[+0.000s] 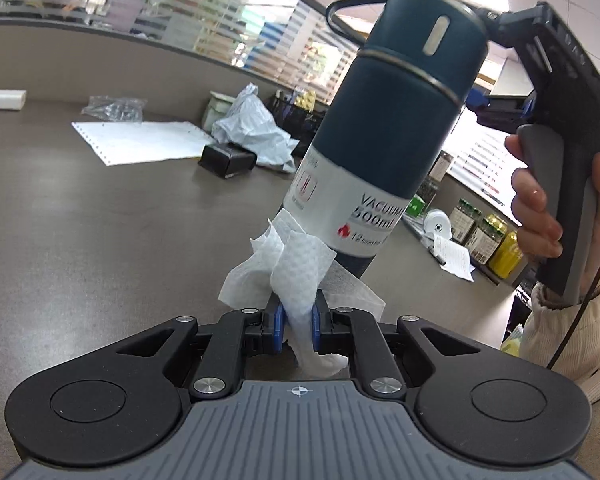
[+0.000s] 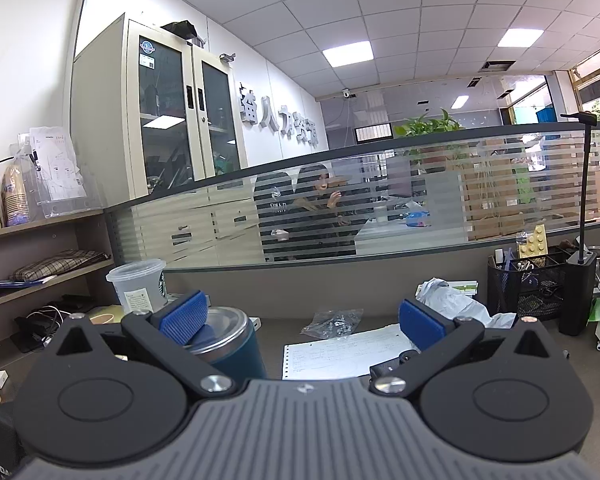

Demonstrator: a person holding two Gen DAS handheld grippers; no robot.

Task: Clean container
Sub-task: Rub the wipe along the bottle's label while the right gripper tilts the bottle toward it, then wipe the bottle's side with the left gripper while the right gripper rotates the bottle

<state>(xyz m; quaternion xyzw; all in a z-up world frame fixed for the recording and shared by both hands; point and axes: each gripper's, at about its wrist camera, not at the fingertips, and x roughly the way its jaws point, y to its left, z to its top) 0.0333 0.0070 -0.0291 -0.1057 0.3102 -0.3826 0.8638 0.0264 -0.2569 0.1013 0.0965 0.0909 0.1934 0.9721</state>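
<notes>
On the left, the left gripper has its fingers nearly shut on a white wipe, which touches the flask's lower end. The blue flask hangs tilted above the counter. To the right, the right gripper meets it at the cap; its own camera shows wide fingers with the flask by the left pad, so its grip cannot be told. Pushing the wipe hard could twist the flask loose, and the thin wipe may slip out.
</notes>
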